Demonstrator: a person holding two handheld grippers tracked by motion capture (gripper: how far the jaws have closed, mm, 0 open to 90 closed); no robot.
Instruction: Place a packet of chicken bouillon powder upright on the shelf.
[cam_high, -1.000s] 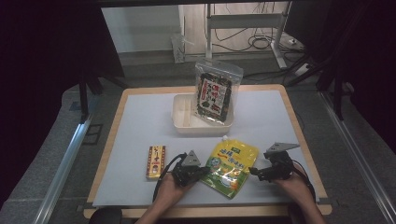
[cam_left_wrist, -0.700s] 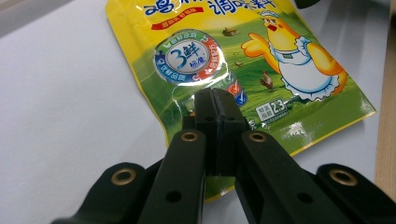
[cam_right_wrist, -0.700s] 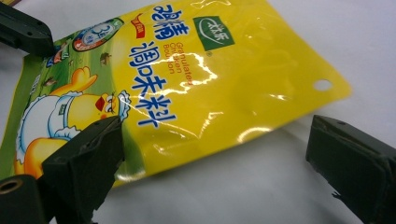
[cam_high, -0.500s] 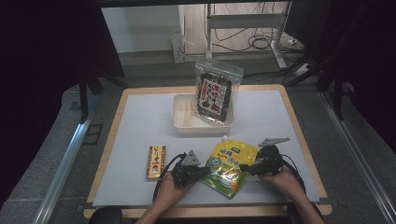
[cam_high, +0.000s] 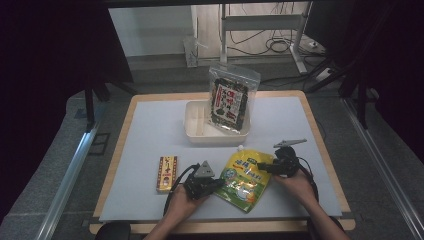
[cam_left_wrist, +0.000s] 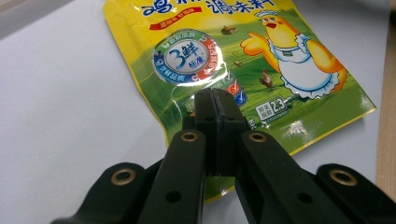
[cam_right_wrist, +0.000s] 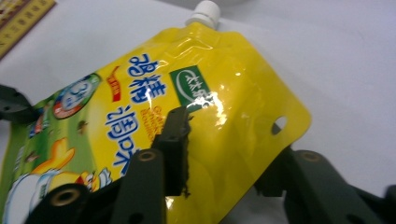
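The yellow spouted pouch (cam_high: 244, 175) lies flat on the pale mat at the near edge of the bench (cam_high: 320, 135), between the two hands, its white cap (cam_right_wrist: 204, 10) at the far end and its bottom seam toward the person; the long axis runs from cap to seam, tilted so the cap end leans to the person's left and away, toward the white tray (cam_high: 197, 131). The right claw (cam_right_wrist: 224, 149) has its jaws apart and straddles the pouch's upper right corner, one jaw lying over the printed face and the other beyond the edge near the small hang hole, so the pouch sits between them but I judge it is not yet pinched. The left claw (cam_left_wrist: 215, 126) has its jaws pressed together, tips resting on or just over the pouch's lower left part; whether film is caught between them cannot be told. Both hands are about equally close, each at its own side of the pouch, so a lift would likely turn on the right claw closing across the corner while the left steadies the opposite edge. Farther out, a small yellow box (cam_high: 166, 173) lies just left of the left hand with its long side running away from the person, and a dark snack bag (cam_high: 230, 100) stands leaning in the tray at the bench's far middle, well apart from the pouch
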